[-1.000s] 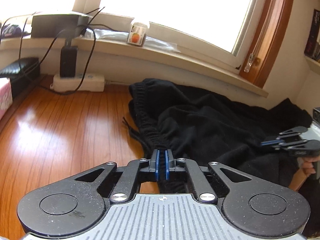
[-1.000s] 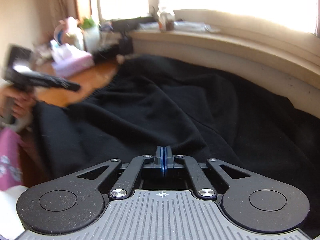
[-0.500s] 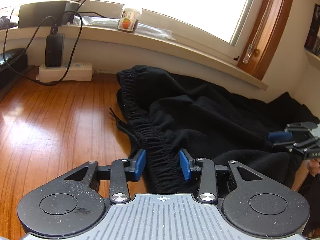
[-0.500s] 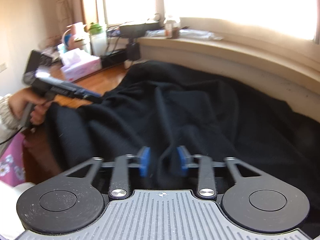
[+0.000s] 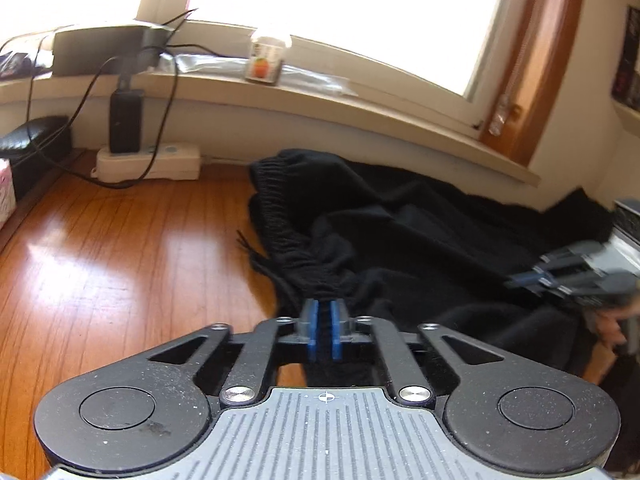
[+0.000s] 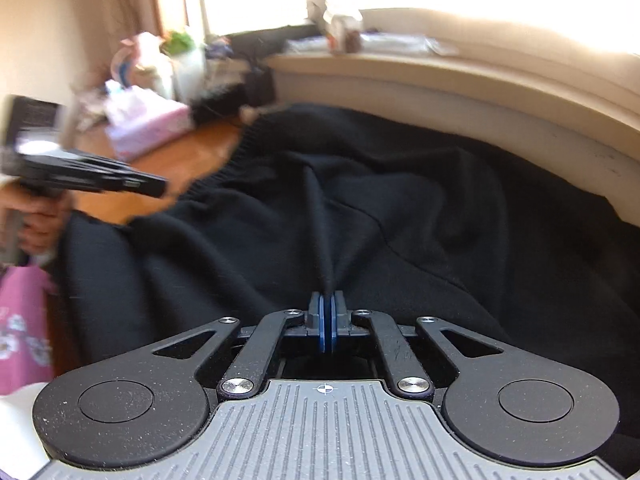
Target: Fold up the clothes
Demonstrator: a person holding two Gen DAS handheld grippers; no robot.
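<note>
Both grippers, left gripper (image 5: 324, 334) and right gripper (image 6: 328, 326), have just closed, pinching the black trousers (image 5: 420, 240); next likely lift together and fold.

A room in a home. A wooden counter (image 5: 100, 240) stands beneath a sunlit window (image 5: 320, 8) with a deep sill (image 5: 360, 116) carrying a small jar (image 5: 264, 64); a power strip (image 5: 156, 162), a pink tissue box (image 6: 148, 124) and household clutter (image 6: 160, 60) sit alongside.
</note>
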